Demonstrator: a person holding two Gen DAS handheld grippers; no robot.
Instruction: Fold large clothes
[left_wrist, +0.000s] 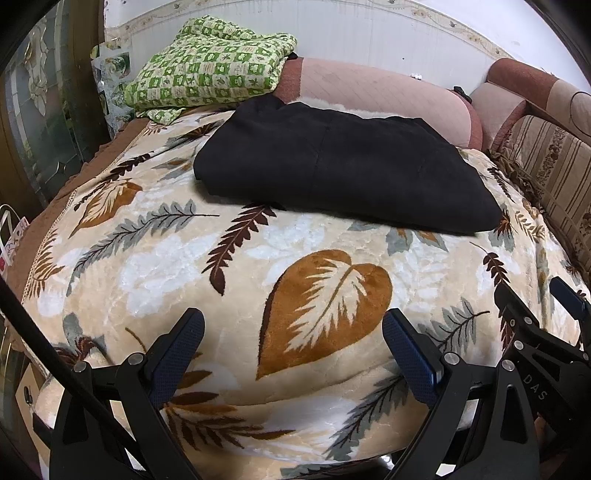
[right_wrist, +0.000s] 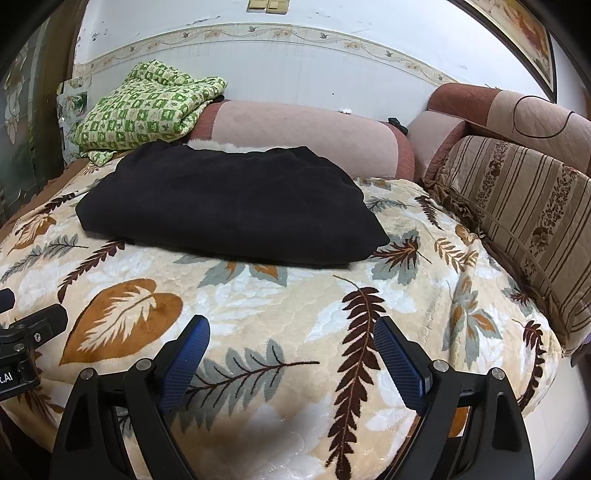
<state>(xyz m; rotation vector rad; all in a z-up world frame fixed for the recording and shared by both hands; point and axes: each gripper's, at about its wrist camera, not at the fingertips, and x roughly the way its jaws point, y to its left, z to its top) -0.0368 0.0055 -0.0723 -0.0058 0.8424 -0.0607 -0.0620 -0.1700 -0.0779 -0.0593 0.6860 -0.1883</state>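
A black garment (left_wrist: 343, 166) lies folded into a thick flat bundle at the far side of the leaf-patterned blanket (left_wrist: 177, 258); it also shows in the right wrist view (right_wrist: 229, 206). My left gripper (left_wrist: 293, 328) is open and empty, hovering over the blanket's near part, well short of the garment. My right gripper (right_wrist: 291, 332) is open and empty too, also short of the garment. The right gripper appears at the right edge of the left wrist view (left_wrist: 535, 332), and the left gripper at the left edge of the right wrist view (right_wrist: 26, 332).
A green checked quilt (left_wrist: 207, 70) is piled at the back left, also in the right wrist view (right_wrist: 144, 107). Pink bolster cushions (left_wrist: 388, 92) line the back. A striped cushion (right_wrist: 517, 214) runs along the right side. The blanket drops off at the near edge.
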